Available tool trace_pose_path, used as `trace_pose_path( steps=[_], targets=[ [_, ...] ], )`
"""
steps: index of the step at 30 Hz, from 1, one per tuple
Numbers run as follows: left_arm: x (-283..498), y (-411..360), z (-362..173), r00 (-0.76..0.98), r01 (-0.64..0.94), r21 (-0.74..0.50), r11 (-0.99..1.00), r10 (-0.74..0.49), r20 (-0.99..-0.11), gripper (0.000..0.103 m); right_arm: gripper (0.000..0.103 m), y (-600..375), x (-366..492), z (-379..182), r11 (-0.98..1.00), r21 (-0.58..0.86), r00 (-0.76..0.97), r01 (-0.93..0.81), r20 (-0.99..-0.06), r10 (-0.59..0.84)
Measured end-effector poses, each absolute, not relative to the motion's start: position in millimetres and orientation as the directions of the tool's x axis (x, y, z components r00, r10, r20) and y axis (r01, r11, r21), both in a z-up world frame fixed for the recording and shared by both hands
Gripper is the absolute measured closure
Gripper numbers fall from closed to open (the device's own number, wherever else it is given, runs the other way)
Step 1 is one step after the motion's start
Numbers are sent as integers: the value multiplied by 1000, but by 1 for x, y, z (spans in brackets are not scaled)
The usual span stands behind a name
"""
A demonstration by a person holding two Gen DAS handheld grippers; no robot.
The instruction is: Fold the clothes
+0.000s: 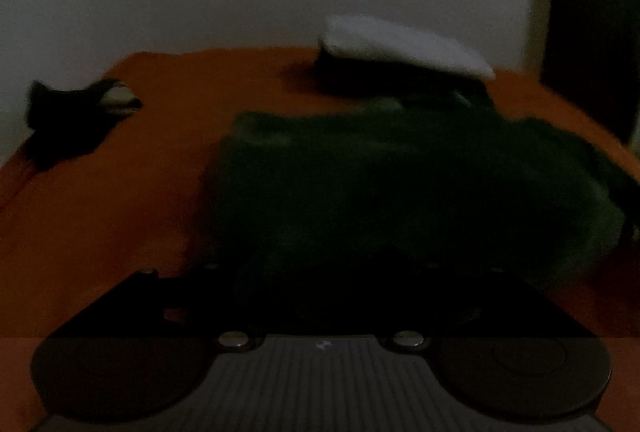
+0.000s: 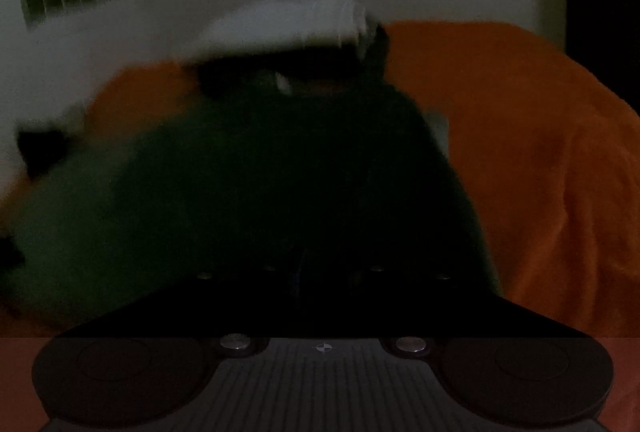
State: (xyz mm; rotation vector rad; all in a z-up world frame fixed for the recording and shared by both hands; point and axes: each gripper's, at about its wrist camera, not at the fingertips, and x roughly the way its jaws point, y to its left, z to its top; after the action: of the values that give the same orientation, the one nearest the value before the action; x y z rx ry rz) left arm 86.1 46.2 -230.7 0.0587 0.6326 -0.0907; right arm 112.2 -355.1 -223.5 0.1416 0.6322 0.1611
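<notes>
left wrist view: dark green garment (image 1: 400,184) spread on your orange bed sheet (image 1: 120,200), long axis running left to right, dead ahead of both grippers, its near edge lost in their shadow; finger state of either cannot be told.

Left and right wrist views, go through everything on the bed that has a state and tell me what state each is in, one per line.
dark green garment: lying on the orange bed sheet, bunched, not folded flat.
white folded item: stacked on a dark item, at the far edge.
black garment: crumpled, apart at the far left.
left gripper: too dark to tell if open or shut.
right gripper: too dark to tell if open or shut.
</notes>
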Motion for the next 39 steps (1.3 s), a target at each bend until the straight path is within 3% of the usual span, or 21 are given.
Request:
trace_pose_path(
  steps=[1, 3, 8, 10, 11, 17, 22, 25, 29, 33, 35, 39],
  targets=[
    [95, 47, -238, 772, 119, 54, 991, -58, -633, 23, 74, -353, 118, -227, 983, 137, 778, -118, -603, 178],
    [104, 48, -242, 737, 144, 80, 986, -53, -673, 23, 73, -354, 128, -231, 986, 93, 740, -139, -652, 166],
    [127, 47, -177, 725, 245, 60, 968, -142, -674, 24, 71, -368, 141, -180, 957, 218, 674, -194, -679, 291],
    [148, 51, -143, 707, 235, 26, 972, -152, -690, 22, 63, -371, 143, -147, 954, 227, 661, -198, -687, 301],
    [160, 53, -126, 691, 219, 6, 976, -151, -707, 17, 62, -373, 147, -132, 954, 229, 650, -195, -698, 300],
    [194, 63, -65, 605, 103, -64, 993, -113, -788, 13, 59, -385, 159, -81, 949, 276, 577, -152, -754, 312],
    [201, 61, -73, 540, 77, -29, 997, -66, -839, 8, 35, -400, 175, -58, 932, 339, 584, -127, -734, 347],
    [205, 60, -77, 498, 63, -6, 998, -37, -866, 8, 28, -414, 182, -55, 929, 353, 604, -109, -719, 344],
    [221, 70, -113, 440, -10, -26, 1000, -19, -898, 8, 19, -432, 202, -72, 926, 372, 624, -63, -709, 328],
    [253, 78, -145, 412, -37, -29, 999, -11, -911, 8, 0, -434, 245, -110, 952, 295, 610, -86, -740, 284],
    [270, 82, -158, 399, -54, -27, 998, -3, -917, 8, 0, -433, 271, -136, 958, 266, 592, -103, -758, 274],
    [299, 86, -178, 302, -117, 7, 993, 42, -952, 8, 0, -442, 316, -182, 932, 357, 508, -67, -792, 340]
  ],
)
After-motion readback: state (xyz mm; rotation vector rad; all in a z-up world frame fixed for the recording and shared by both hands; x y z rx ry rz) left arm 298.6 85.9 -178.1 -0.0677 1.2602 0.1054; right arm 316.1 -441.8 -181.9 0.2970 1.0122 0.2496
